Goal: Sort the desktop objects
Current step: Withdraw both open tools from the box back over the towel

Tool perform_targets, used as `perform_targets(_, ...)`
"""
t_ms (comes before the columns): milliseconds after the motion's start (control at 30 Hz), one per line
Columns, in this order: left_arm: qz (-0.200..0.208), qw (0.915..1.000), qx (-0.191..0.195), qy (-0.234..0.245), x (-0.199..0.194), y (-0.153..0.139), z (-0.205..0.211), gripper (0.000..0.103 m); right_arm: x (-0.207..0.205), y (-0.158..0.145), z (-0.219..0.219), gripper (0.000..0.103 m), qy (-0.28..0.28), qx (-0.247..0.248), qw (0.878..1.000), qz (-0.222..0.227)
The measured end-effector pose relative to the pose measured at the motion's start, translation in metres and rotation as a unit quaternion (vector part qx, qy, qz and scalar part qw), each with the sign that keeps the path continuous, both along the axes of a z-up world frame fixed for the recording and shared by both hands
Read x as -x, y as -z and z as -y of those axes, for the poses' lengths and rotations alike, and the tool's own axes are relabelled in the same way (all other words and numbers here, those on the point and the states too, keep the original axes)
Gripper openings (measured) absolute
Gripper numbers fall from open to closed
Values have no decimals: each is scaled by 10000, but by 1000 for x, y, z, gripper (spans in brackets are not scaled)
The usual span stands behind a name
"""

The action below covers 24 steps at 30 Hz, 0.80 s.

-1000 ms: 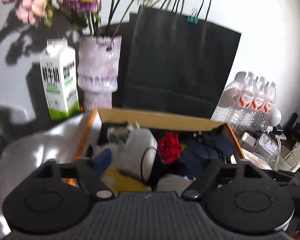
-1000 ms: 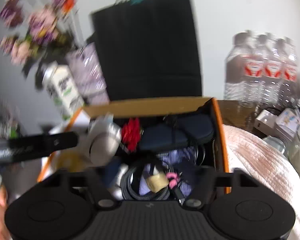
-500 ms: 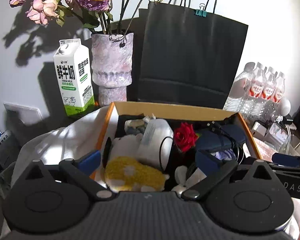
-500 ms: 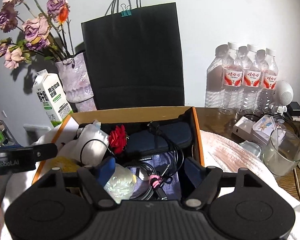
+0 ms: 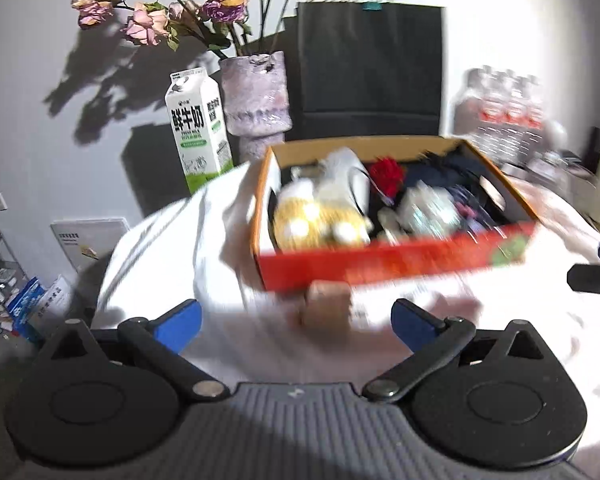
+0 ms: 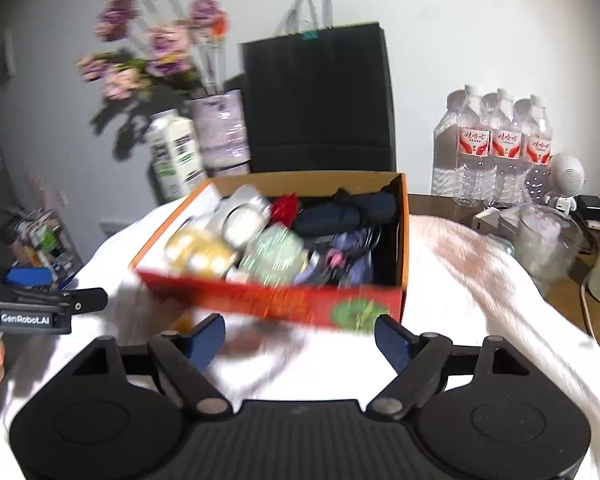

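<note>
An orange-red cardboard box (image 5: 396,258) (image 6: 284,300) sits on a white cloth and holds a yellow plush toy (image 5: 316,220), a white bottle (image 5: 350,178), a red rose (image 5: 386,172) (image 6: 284,206), a dark blue pouch (image 6: 344,212) and cables. A small brownish object (image 5: 326,310), blurred, lies on the cloth in front of the box. My left gripper (image 5: 296,320) is open and empty, just short of that object. My right gripper (image 6: 300,338) is open and empty in front of the box. The left gripper also shows from the side in the right wrist view (image 6: 40,306).
Behind the box stand a milk carton (image 5: 198,128), a vase of flowers (image 5: 256,96) and a black paper bag (image 5: 370,68). Water bottles (image 6: 496,148), a glass jar (image 6: 548,236) and small gadgets crowd the table to the right. A shelf is at left.
Both grippers have pulled back and up from over the box; its red front wall and the cloth before it now show. Both stay open. The views are motion-blurred.
</note>
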<state>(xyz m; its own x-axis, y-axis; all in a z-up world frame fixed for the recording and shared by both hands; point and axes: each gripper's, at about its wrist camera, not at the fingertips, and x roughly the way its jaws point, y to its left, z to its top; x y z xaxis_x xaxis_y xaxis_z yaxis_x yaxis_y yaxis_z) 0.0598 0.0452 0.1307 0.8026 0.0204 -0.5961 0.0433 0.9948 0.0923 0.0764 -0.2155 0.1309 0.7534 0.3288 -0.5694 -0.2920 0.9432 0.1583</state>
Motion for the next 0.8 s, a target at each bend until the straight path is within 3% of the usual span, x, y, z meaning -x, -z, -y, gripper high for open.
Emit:
perform_targets(133, 118, 9993, 225, 279, 75, 12, -13, 103, 81, 5, 4, 89, -372, -7, 9985, 403)
perform_targets(233, 590, 9969, 298, 431, 133, 19, -21, 103, 150, 11, -1, 93, -510, 344, 9935, 961)
perform_targets(333, 1279, 9918, -7, -16, 188, 36, -24, 103, 214, 26, -9, 94, -537, 869, 9828, 1538)
perform_targets(433, 1631, 9843, 302, -598, 231, 59, -31, 103, 261, 51, -19, 98, -148, 1420, 9667, 2124)
perform_targets(533, 1265, 9882, 682, -533, 232, 77, -39, 103, 275, 65, -27, 98, 85, 1352, 9677, 2128)
perform_targets(600, 1002, 9921, 608, -447, 220, 79, -39, 103, 271, 64, -33, 97, -100, 1229, 9717, 2015)
perform_targets(700, 1215, 9889, 644, -562, 219, 77, -42, 103, 268, 62, -41, 97, -112, 1410, 9660, 2165)
perform_targets(800, 1079, 9896, 761, -567, 215, 81, -44, 103, 262, 66, -39, 96, -91, 1195, 9720, 2022)
